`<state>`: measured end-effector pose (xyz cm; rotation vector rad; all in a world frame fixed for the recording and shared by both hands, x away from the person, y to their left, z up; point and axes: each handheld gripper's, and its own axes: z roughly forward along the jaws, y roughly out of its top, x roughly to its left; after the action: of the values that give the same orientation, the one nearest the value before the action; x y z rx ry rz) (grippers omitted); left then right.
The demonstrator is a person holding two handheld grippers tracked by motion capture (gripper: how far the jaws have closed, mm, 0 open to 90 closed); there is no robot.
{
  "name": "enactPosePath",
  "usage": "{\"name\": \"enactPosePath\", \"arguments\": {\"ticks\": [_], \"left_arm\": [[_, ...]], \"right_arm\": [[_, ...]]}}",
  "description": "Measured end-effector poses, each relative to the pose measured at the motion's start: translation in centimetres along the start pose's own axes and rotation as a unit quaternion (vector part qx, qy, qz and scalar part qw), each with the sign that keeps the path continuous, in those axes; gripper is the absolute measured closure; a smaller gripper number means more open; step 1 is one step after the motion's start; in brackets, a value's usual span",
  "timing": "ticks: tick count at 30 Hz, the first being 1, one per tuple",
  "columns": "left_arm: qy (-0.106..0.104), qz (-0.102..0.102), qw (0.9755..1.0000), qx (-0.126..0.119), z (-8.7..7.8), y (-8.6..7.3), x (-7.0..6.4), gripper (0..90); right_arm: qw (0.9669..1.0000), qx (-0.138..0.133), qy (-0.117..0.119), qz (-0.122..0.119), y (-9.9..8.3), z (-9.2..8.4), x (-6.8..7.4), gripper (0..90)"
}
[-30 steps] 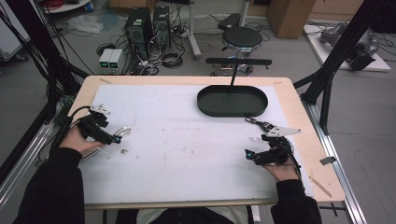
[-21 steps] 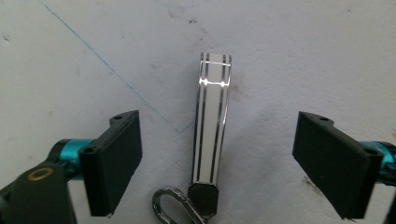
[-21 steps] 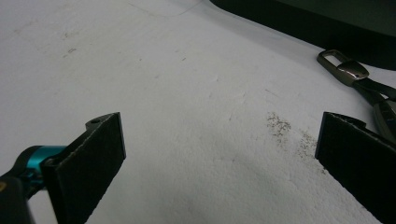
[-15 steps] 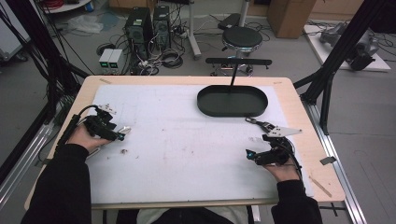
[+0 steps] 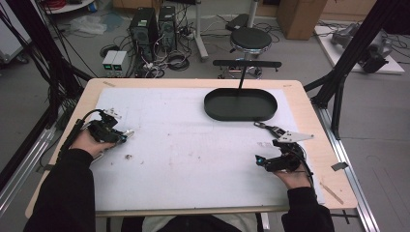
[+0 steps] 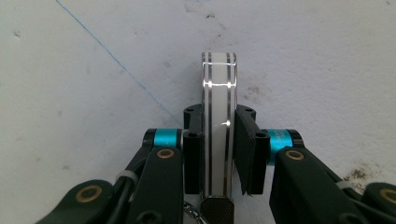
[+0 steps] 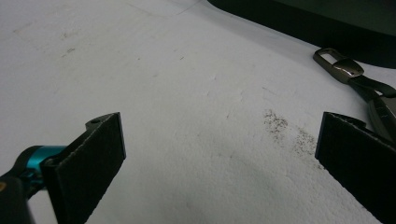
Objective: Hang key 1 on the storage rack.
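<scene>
While the left gripper (image 6: 218,154) has just clamped a white striped bar (image 6: 218,121), long axis along its jaws, at the mat's (image 5: 193,164) left edge, the right gripper (image 7: 219,154) gapes empty.

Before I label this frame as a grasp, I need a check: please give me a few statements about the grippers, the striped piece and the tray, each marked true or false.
1. The left gripper is shut on the white striped piece. True.
2. The right gripper holds the metal clasp. False: its jaws stand wide open with nothing between them; the clasp lies on the mat near the tray.
3. The black oval tray stands at the far side of the table. True.
4. The striped piece lies in the tray. False: it is between the left gripper's jaws.
</scene>
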<state>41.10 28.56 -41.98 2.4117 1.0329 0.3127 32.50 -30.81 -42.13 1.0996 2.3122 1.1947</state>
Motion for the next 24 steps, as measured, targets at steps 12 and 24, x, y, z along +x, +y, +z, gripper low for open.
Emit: {"name": "enactPosePath", "arguments": {"ticks": [12, 24], "left_arm": [[-0.006, -0.001, 0.9977, -0.067, -4.5, 1.0, 0.1, 74.6], [-0.029, 0.069, 0.9922, -0.099, -6.7, 5.6, -3.4, 74.6]], "right_arm": [[1.0000, -0.003, 0.002, -0.004, 0.2, 0.1, 0.1, 0.8], [1.0000, -0.001, 0.004, -0.004, 0.2, 0.3, -0.1, 0.8]]}}
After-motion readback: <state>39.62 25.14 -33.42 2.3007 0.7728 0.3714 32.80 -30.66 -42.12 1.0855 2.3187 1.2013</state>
